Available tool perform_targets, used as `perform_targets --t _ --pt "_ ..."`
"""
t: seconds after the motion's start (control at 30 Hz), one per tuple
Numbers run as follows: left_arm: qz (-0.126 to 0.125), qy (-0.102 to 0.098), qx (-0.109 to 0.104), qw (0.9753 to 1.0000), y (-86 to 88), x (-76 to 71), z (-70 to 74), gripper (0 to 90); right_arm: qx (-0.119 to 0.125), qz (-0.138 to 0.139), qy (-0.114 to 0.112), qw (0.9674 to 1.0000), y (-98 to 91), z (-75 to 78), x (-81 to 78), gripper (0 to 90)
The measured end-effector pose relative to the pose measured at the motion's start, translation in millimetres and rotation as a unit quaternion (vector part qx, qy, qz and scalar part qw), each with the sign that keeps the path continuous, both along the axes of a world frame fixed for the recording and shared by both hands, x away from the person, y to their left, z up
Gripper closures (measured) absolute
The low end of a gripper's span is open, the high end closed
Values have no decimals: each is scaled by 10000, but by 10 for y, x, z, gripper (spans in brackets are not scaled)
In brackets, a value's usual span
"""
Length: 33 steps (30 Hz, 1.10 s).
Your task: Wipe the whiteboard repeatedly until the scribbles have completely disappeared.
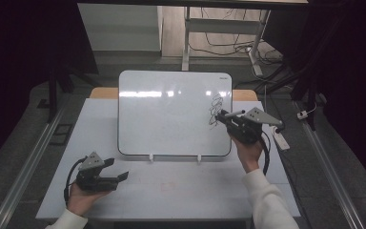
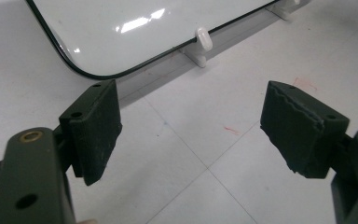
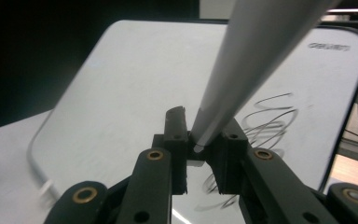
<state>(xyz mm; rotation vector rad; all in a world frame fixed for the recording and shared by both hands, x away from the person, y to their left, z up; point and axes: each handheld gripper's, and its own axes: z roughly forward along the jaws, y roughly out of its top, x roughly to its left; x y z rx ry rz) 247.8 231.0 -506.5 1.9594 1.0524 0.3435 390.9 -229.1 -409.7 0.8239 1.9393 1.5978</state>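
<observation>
My tabletop is pale grey and marked with thin seams, with a few faint red marks ahead of my left tool. Beyond its far edge the room shows a bare floor, the white legs of another desk and loose cables; the sides fall into darkness.

I count one whiteboard, propped tilted on two small white feet, one black scribble on its right part, one grey marker, and two tools. A white strip-shaped object lies on the tabletop just beyond my right tool; I cannot tell what it is.

My left hand rests low at the near left corner of the tabletop, the forearm in a white sleeve, the left tool lying level and aimed toward the board's lower edge. Its two pads stand spread wide apart with bare tabletop between them.

My right hand is raised in front of the board's right side, the tool pointing at the scribble. Its pads are pressed together on the marker, which juts out from between them and crosses over the tool, its tip toward the board just beside the scribble. Whether the tip touches the board I cannot tell.
</observation>
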Motion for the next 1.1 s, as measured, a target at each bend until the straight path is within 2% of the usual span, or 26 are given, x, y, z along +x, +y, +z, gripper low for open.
perform_targets --t 0.03,0.07,0.1,0.23,0.27,0.3,0.37,0.43,0.47,0.57,0.67,0.77,0.83,0.9,0.93,1.0,1.07,1.1 --pt "2 0 -1 10000 0 3 -4 210 0 0 0 10000 0 0 0 776" --pt "5 4 4 10000 0 7 -7 210 -49 -140 -21 9999 -5 38 161 776" --pt "10 14 2 10000 -1 12 -9 210 -49 -140 -21 9999 -5 38 161 776" --pt "4 0 -1 10000 -1 10 -5 210 155 -427 70 9989 -52 108 522 776" --pt "5 -5 -13 10000 2 10 -3 210 146 -496 81 9986 -45 131 662 776" --pt "9 -3 -15 10000 5 12 -4 210 146 -496 81 9986 -45 131 662 776" --pt "8 6 -17 10000 12 19 -9 211 88 -574 31 9983 -30 156 763 776" --pt "6 21 -7 10000 15 26 -15 211 158 -615 47 9980 -21 170 842 776" --pt "7 26 -5 10000 15 27 -18 211 96 -676 43 9977 -2 169 899 776" --pt "-8 29 11 10000 10 24 -21 211 -5 -686 106 9976 26 139 940 776" --pt "-25 9 2 10000 6 20 -15 211 66 -506 242 9984 89 55 908 776" --pt "-23 8 3 10000 2 17 -12 211 -199 -275 148 9993 181 -26 806 777" --pt "-22 6 15 10000 -3 12 -10 211 -190 -377 102 9991 130 -2 825 777" --pt "-26 2 17 10000 -10 3 -6 211 24 -686 88 9976 28 53 875 776" --pt "-31 -3 13 10000 -12 -1 -2 211 50 -717 109 9974 3 73 894 776" --pt "-33 -16 10 10000 -12 -1 5 211 -79 -626 97 9980 55 57 877 777" --pt "-27 -12 6 10000 -8 1 1 211 -378 -216 80 9990 168 15 834 777" --pt "-20 0 6 10000 -7 4 -4 210 -524 -188 -11 9984 199 14 819 777"
